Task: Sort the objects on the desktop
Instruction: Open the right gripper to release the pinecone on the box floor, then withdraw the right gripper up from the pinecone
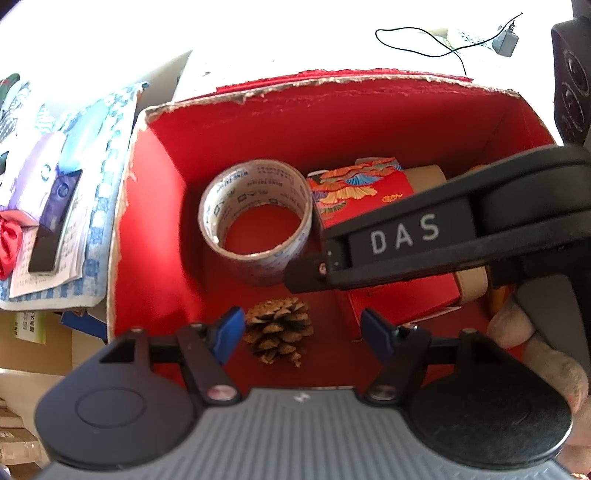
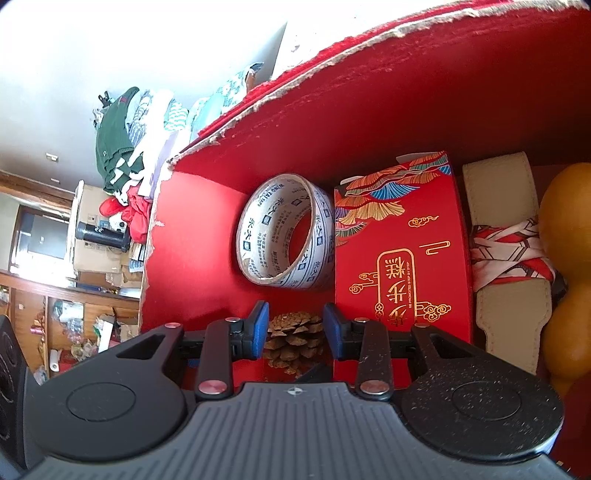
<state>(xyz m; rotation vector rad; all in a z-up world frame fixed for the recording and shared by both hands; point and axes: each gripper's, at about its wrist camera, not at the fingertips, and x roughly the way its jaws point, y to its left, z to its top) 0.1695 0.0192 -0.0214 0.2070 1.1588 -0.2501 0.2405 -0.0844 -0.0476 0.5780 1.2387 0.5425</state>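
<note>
- Both grippers hung over a red box (image 1: 258, 122) with ragged, torn cardboard edges, and both cameras looked down into it.
- Left gripper (image 1: 302, 332): blue-padded fingers spread wide, holding nothing, the pine cone (image 1: 277, 330) lying on the box floor just ahead, between the fingertips but clear of them.
- Right gripper (image 2: 295, 328): fingers part-way spread, one on either side of the same pine cone (image 2: 295, 343); whether the pads touched its scales I could not tell.
- In the left wrist view, the right gripper's black body came in from the right side, above the box contents, with white letters "DAS" (image 1: 404, 236) along its side.
- Straight ahead of the pine cone stood a roll of tape (image 2: 286, 230), tipped on its edge; its core carried repeated blue printing with Chinese characters and small Latin letters too fine to read surely.
- Just right of the tape lay a red gift carton (image 2: 402, 258), touching it, decorated with colourful fan-like patterns and gold cloud curls; a gold frame held Chinese characters and the small line "BE PROMOTED STEP BY STEP".
- Further right sat a cream strap-like piece (image 2: 506, 236) with a red-and-white patterned scarf (image 2: 513, 258) across it, then an orange gourd shape (image 2: 569, 258) at the frame edge.
- Outside the box, left of the left gripper, papers and a dark flat box (image 1: 55, 218) lay on a blue-checked cloth (image 1: 105, 184).
- Far ahead, a black cable with a grey plug adapter (image 1: 506, 40) lay on the bright tabletop (image 1: 295, 33).
</note>
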